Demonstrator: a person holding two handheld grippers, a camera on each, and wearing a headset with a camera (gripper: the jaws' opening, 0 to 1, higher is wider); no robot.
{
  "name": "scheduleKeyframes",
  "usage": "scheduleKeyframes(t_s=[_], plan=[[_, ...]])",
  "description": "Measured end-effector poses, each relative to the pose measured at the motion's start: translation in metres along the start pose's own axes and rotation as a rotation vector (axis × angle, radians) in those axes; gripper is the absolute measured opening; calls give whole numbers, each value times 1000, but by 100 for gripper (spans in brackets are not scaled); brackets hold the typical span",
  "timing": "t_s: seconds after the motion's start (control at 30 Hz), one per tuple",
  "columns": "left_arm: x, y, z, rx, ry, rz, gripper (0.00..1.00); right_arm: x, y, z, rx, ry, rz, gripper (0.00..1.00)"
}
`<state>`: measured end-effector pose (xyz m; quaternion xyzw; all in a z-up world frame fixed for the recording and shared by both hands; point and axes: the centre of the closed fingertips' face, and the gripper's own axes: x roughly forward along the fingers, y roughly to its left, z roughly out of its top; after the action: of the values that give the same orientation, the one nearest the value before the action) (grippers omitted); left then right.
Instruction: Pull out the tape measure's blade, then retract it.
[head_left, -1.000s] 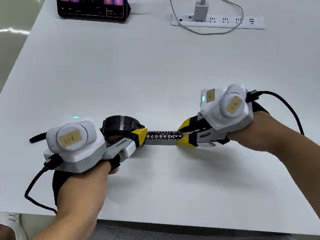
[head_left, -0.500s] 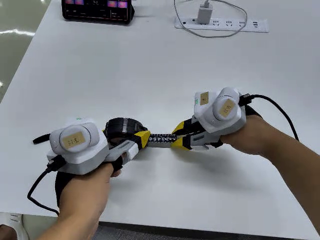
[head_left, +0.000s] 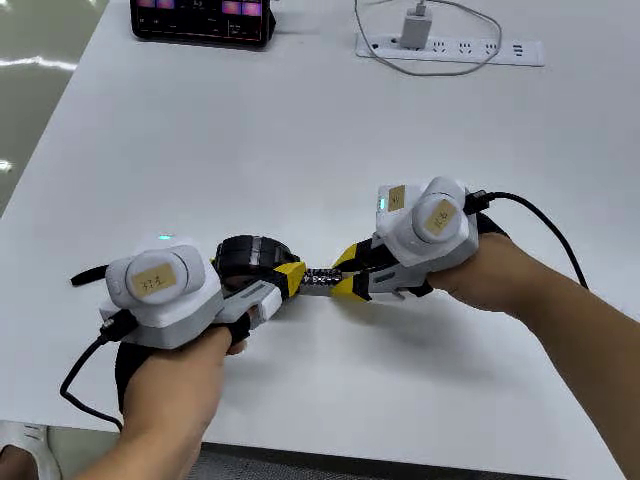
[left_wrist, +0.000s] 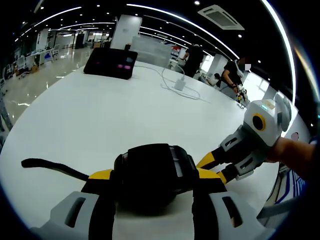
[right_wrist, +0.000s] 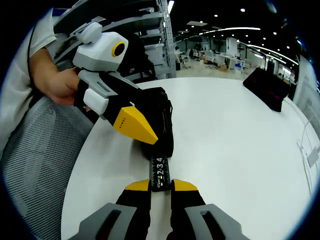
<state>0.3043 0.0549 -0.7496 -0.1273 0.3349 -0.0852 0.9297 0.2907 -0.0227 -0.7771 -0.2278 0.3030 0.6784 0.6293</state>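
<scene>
The black tape measure case (head_left: 248, 256) rests on the white table, and my left gripper (head_left: 284, 277) is shut on it; in the left gripper view the case (left_wrist: 152, 172) sits between the yellow-tipped jaws, with its black wrist strap (left_wrist: 45, 165) trailing left. A short length of blade (head_left: 319, 279) sticks out to the right. My right gripper (head_left: 345, 275) is shut on the blade's end; in the right gripper view the numbered blade (right_wrist: 160, 172) runs from the jaws of the right gripper (right_wrist: 160, 187) to the case (right_wrist: 162, 120), a few centimetres ahead.
A dark tablet (head_left: 200, 18) stands at the table's far edge. A white power strip (head_left: 450, 45) with a charger and looped cable lies at the far right. The table's near edge runs just below both hands.
My right gripper has moved left toward the case, still shut on the blade's end, and the exposed blade has grown much shorter. The left gripper and case have barely moved.
</scene>
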Motion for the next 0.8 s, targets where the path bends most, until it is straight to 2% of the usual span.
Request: scheduleKeyframes(t_s=[0.8], plan=[[0,-1,-1,3,0,-2,58,18,2,15,-2,-40,10,11]])
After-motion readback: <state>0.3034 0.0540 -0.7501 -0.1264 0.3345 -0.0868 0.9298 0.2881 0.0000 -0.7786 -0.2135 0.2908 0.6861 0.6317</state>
